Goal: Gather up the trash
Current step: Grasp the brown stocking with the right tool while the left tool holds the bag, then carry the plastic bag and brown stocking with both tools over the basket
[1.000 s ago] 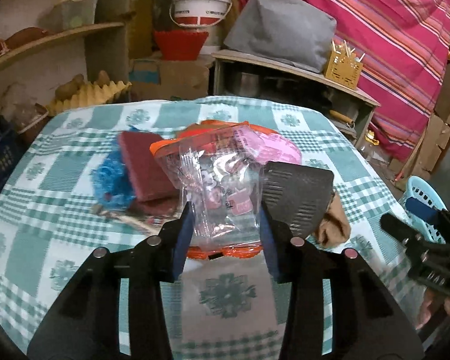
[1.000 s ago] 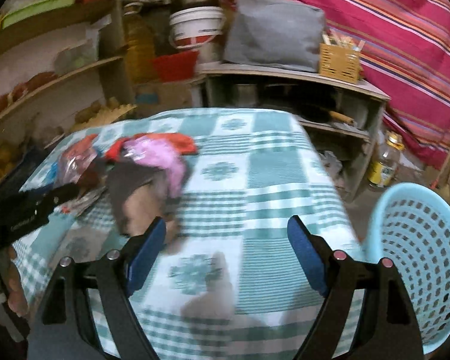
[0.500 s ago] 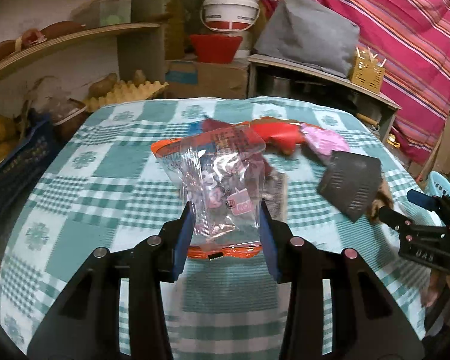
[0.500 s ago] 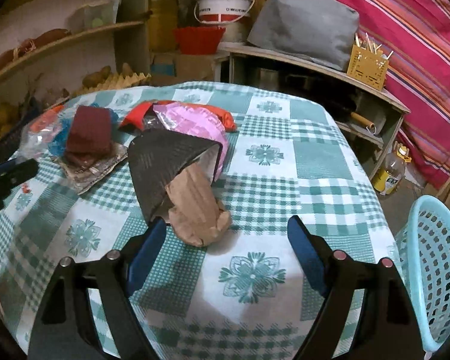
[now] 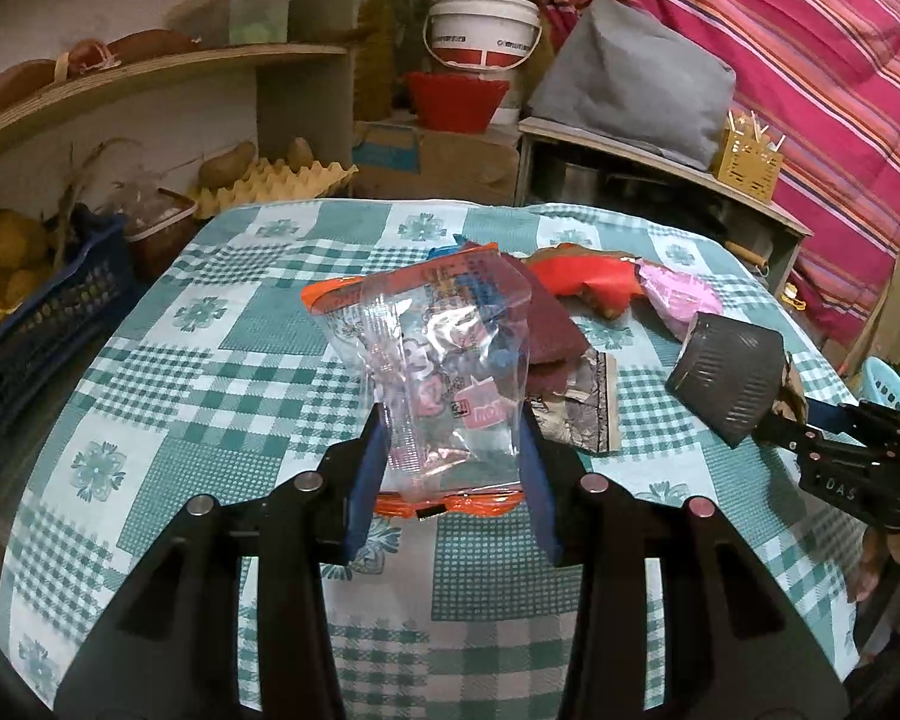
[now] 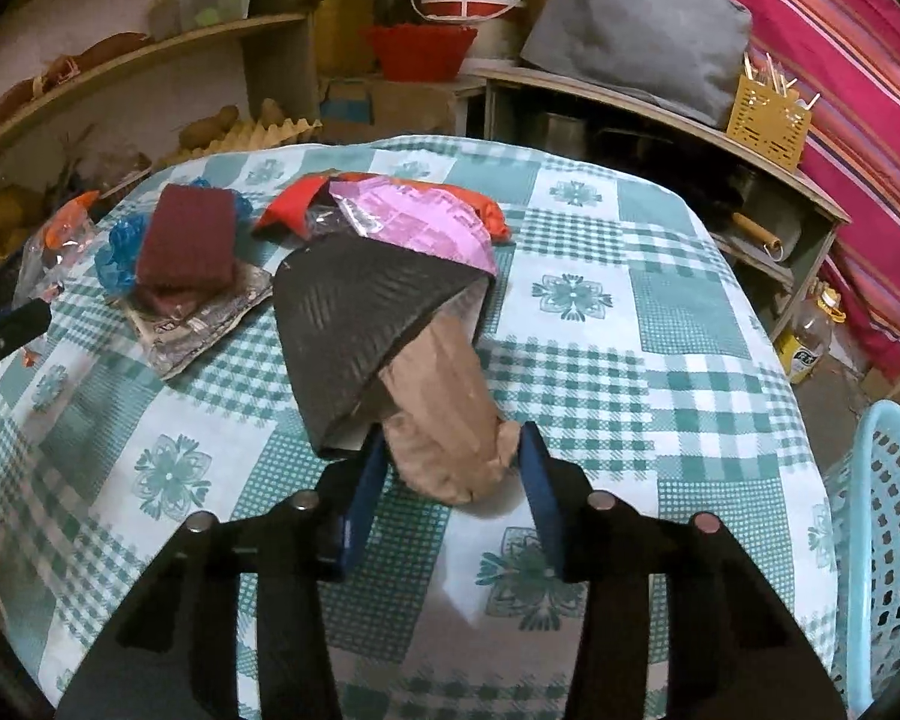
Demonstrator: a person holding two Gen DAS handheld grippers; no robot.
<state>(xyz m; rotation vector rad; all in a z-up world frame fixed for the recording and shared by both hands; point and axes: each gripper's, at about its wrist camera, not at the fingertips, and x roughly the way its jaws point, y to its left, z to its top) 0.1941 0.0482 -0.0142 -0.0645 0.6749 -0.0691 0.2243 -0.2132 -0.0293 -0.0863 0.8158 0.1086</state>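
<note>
In the left wrist view, our left gripper is clenched on a clear plastic wrapper with orange ends, held up above the near edge of the table, which wears a green checked cloth. Beyond it, toward the middle and far-right part of the table, lie more scraps: a maroon scouring pad, a red wrapper, a pink wrapper and a dark grey pouch. Our right gripper reaches in from the right edge.

In the right wrist view, our right gripper has just been closing its jaws around the near end of a crumpled tan paper bag, which pokes out from under the dark grey pouch near the table's middle. Both pads sit against the bag's sides, so we judge it grasped. A light blue basket stands beside the table's right edge.

We judge that both pieces are gathered; next, each must be carried over the right edge and dropped into the basket.
</note>
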